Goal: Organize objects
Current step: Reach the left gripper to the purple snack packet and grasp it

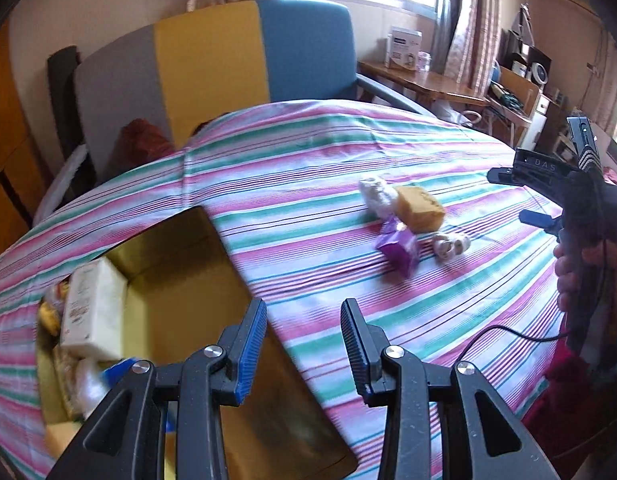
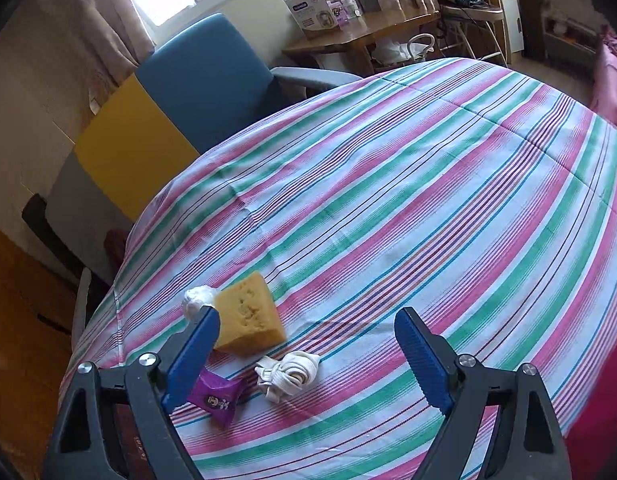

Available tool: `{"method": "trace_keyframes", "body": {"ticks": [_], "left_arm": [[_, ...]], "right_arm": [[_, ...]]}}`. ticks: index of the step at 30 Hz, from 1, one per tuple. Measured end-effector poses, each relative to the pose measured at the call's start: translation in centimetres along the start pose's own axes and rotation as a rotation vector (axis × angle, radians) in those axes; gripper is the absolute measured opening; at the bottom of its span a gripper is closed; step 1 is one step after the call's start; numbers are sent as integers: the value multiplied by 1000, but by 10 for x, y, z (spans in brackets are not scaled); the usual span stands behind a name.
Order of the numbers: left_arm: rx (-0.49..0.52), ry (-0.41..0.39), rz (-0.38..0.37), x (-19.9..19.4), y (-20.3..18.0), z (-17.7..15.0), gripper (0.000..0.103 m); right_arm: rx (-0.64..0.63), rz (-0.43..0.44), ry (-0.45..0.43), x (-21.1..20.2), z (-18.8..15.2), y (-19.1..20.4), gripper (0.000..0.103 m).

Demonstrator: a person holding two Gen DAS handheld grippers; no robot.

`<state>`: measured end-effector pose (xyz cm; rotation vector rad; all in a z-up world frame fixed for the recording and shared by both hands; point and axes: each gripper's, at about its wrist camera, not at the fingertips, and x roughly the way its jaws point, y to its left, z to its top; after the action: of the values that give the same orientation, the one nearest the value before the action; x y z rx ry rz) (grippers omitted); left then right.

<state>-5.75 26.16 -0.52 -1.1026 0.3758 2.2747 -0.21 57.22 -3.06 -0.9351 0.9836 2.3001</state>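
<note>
Objects left to sort lie in a small cluster on the striped cloth of the desk [image 2: 388, 200]. In the right wrist view, nearest at lower centre, is a white coiled cord [image 2: 289, 374], with a purple wrapped packet [image 2: 216, 398] just to its left, partly behind the left finger. Above them sits a yellow sponge block [image 2: 248, 314], and a white crumpled bundle [image 2: 196, 298] touches its upper-left side. The right tongs [image 2: 308, 356] stand wide and empty, hovering over this cluster.

In the left wrist view, the left tongs [image 1: 304, 344] are narrow with nothing between them, at lower centre over the edge of an open cardboard box [image 1: 180, 280], which already holds a cream carton [image 1: 92, 308] and other items.

Judged from this, a drop-off looks done and the next pick is in hand: the right tongs need to lower onto one piece, probably the cord, and close.
</note>
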Motion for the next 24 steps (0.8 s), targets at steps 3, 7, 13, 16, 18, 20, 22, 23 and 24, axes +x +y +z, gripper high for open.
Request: {"method": "trace_keyframes", "body": {"ticks": [3,7,13,16,18,20,22,23,24], "left_arm": [[21,25,-27,16,-13,11,38],[37,81,-90,43,-31,25,39],[-60,174,-202,86,-53,37,41],[-133,197,-226,105,-60,41,44],[-180,199,-215,115,-63,44,53],[-230,193,-215,125,-63,50,62],[-254,186,-189,134,-65,57,63],[-256,189,-179,140,-66,59,63],[-250,190,-165,145,-68,61,63]], "right_arm": [[23,19,8,1,2,-3,90],[40,36,25,5,2,-5,91],[39,57,50,9,0,-3,91],[36,68,61,11,-1,-2,91],[36,74,66,11,-1,-2,91],[37,80,71,12,-1,-1,92],[35,85,83,14,-2,0,92],[33,88,87,15,-3,1,92],[30,89,89,16,-3,1,92]]}}
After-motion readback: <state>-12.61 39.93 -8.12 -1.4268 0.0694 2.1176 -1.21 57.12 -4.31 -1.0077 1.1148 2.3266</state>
